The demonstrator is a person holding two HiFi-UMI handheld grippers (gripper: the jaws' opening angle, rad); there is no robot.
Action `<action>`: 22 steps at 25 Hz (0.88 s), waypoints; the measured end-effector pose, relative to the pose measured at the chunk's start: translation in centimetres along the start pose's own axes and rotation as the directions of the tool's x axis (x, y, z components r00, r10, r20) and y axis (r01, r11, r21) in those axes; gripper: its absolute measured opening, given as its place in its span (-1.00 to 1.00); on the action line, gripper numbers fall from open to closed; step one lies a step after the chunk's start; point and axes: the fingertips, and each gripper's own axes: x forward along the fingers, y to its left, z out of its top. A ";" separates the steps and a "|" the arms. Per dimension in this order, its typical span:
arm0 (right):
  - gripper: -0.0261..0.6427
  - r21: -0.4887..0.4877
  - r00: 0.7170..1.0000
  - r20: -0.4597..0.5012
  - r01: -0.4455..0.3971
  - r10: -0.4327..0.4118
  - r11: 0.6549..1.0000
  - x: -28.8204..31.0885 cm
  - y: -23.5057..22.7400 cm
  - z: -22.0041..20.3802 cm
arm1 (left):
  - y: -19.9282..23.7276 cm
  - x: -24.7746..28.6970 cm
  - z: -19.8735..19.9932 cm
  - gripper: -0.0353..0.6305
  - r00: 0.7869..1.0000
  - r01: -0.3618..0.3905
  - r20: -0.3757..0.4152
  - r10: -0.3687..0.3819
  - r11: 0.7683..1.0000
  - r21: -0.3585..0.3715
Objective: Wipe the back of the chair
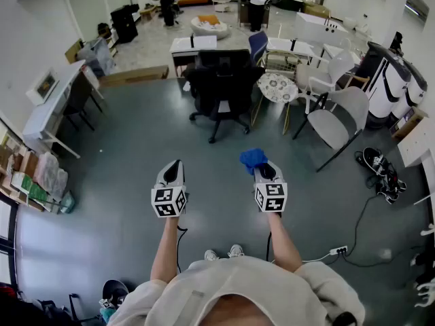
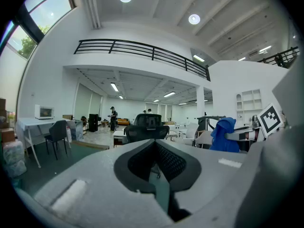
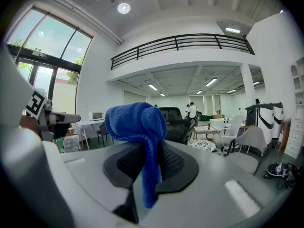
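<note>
Approach step. We have the blue cloth (image 1: pixel 253 157) pinched in the right gripper (image 1: pixel 261 168). The left gripper (image 1: pixel 175 164) is pressed together on nothing. The black office chair (image 1: pixel 221 80) stands well ahead, untouched, and we can't tell which way it faces. Best to close in, lead with the bunched cloth, press it onto the backrest and stroke downward. The chair probably rolls, so steady it with the left.
</note>
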 end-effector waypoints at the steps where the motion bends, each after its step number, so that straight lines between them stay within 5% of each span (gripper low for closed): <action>1: -0.72 0.000 1.000 -0.003 0.000 0.000 1.000 -0.1 0.0 -0.1 | 0.0 0.0 -0.1 -0.88 1.000 0.001 0.000 -0.001 1.000 -0.001; 22: -0.72 -0.002 0.998 0.005 0.060 -0.060 0.998 0.0 2.0 0.4 | 2.9 0.8 0.1 -0.88 0.996 0.086 0.006 -0.086 0.996 0.009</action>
